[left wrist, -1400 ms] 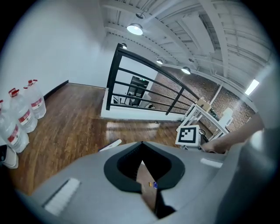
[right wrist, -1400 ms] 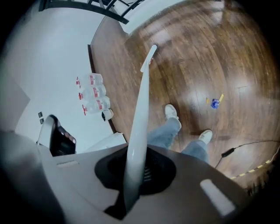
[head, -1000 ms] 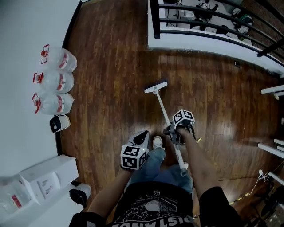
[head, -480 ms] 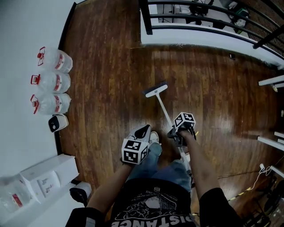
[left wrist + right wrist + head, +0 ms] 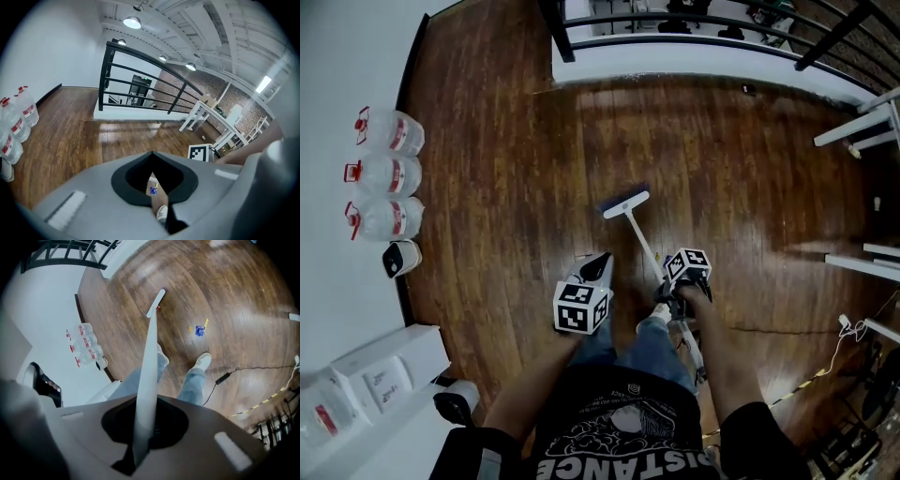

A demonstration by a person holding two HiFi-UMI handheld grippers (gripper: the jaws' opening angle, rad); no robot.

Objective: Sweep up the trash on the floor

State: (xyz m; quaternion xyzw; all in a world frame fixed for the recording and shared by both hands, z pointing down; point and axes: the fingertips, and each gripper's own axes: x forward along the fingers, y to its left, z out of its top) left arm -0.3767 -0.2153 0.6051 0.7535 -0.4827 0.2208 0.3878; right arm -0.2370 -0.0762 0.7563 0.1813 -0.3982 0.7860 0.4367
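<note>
Close in, the left gripper [image 5: 598, 267] has its jaws together on nothing and the right gripper [image 5: 145, 423] is clamped on the white broom handle [image 5: 149, 366] — blue and yellow trash [image 5: 200, 330] lies by one shoe [image 5: 203, 361] — while farther out the broom head [image 5: 624, 203] rests on the wooden floor [image 5: 750, 187].

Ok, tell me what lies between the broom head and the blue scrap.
Right gripper view: bare wood floor between the broom head and the blue scrap, save a small yellow bit beside the scrap.
</note>
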